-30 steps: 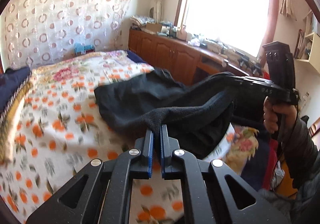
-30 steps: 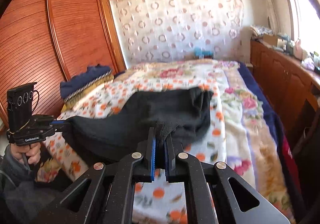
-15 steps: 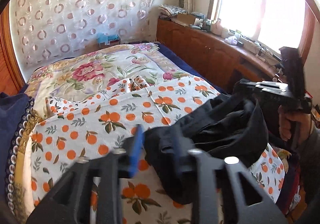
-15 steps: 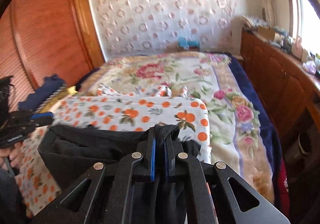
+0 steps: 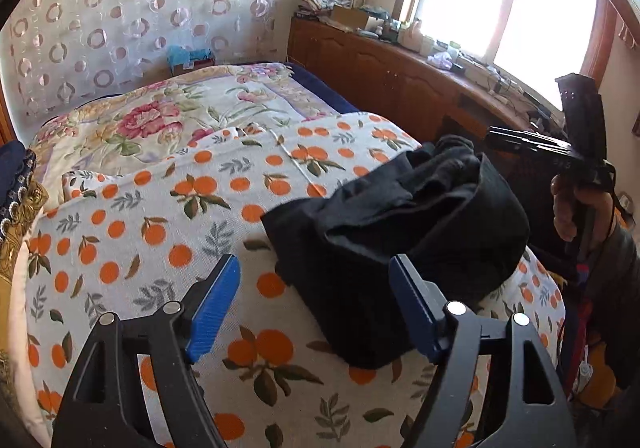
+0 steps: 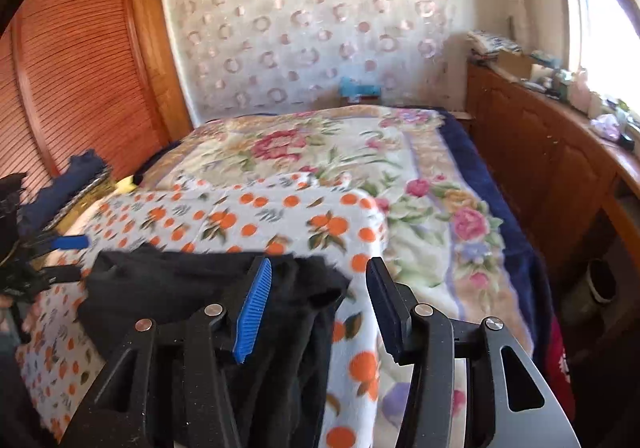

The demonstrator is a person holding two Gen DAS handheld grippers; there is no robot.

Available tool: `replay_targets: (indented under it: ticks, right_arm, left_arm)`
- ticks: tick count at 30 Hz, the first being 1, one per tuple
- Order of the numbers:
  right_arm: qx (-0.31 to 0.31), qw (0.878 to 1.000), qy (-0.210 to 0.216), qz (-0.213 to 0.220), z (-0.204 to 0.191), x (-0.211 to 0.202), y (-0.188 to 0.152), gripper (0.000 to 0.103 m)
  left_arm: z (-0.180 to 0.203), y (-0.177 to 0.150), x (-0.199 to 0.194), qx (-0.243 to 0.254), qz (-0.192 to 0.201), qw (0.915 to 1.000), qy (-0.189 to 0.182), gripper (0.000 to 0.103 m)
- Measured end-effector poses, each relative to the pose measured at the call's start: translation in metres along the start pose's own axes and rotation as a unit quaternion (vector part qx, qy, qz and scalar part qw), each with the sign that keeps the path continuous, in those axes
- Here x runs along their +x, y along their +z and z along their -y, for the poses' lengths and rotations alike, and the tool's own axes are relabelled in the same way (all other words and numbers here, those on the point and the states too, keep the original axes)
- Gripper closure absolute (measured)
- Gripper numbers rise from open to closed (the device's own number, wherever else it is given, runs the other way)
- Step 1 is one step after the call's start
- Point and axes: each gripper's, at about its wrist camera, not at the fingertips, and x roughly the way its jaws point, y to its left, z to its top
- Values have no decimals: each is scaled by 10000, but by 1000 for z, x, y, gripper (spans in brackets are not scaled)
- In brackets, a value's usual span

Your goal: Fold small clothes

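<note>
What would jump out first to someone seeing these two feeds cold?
The black garment, a rumpled heap on the orange-print sheet near the bed's front edge. Next, both grippers gape open: the left gripper just before the heap, the right gripper over its corner. Behind lies a floral blanket.

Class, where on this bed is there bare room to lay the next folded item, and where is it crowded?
Free: the orange-print sheet left of the black garment, and the floral blanket beyond. Crowded: the garment's near corner and the navy pile by the wardrobe.
</note>
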Motion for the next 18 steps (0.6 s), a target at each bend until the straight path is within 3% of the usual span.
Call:
replay_targets:
  ticks: [6, 12, 15, 17, 18]
  right_arm:
    - [-187, 9981, 369, -455, -9, 5, -17, 51]
    - [-237, 9950, 730, -637, -10, 35, 2, 51]
    - [-247, 9929, 910, -727, -2, 41, 9, 97]
    - [-306, 9933, 980, -537, 1, 34, 14, 99]
    - [-306, 9958, 806, -301, 5, 30, 16, 100]
  left_arm:
    - [11, -4, 18, 191, -272, 9993, -176, 26]
    - [13, 22, 41, 294, -269, 9992, -96, 26]
    - [13, 37, 53, 394, -255, 9989, -25, 25]
    - [11, 46, 61, 437, -198, 9987, 173, 25]
    - [9, 50, 64, 458, -143, 9976, 490, 26]
